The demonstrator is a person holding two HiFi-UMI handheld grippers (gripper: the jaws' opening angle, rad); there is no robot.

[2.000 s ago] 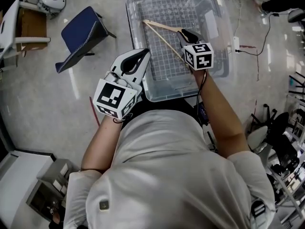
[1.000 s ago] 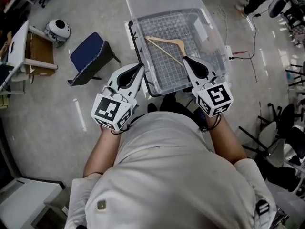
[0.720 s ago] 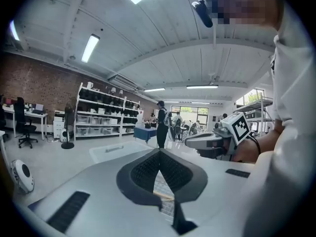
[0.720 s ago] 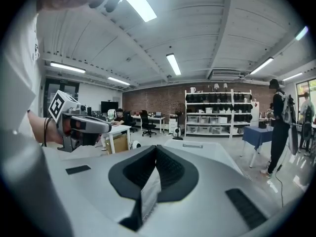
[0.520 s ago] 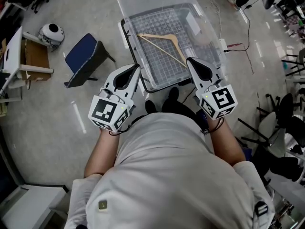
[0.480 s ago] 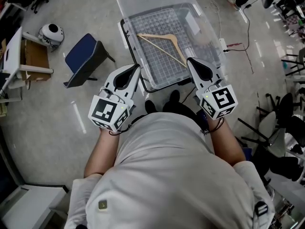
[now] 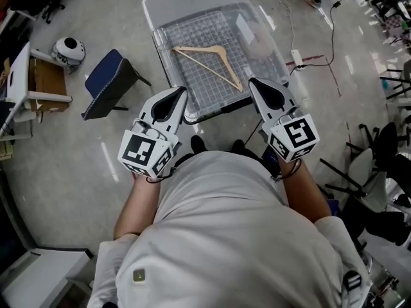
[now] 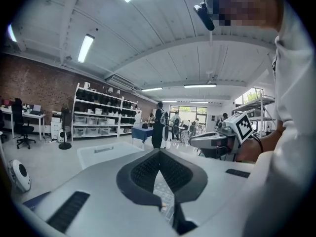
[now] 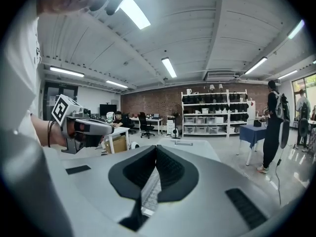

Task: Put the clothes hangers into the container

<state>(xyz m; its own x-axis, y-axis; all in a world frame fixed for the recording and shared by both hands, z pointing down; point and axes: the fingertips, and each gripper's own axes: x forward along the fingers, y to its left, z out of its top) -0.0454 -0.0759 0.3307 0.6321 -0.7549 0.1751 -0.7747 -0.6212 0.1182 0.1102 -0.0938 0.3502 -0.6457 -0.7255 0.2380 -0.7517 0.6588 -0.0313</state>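
the hanger (image 7: 209,61) lay inside the container (image 7: 154,19). the right claw (image 7: 258,85) had released it and pulled back beside the left claw (image 7: 174,94), both closed and empty, so that placement looked done.

Grey polished concrete floor (image 7: 70,172) with streaks of glare; in the head view a blue padded stool (image 7: 108,81) sits at ten o'clock, a cardboard box (image 7: 43,77) just beyond it, and a black cable (image 7: 334,31) trails between one and two o'clock. In the right gripper view, a brick wall (image 9: 145,102) shows near centre, white shelving (image 9: 217,110) stands at three o'clock, and strip lights (image 9: 169,67) hang at twelve o'clock on a white ribbed ceiling (image 9: 232,28).
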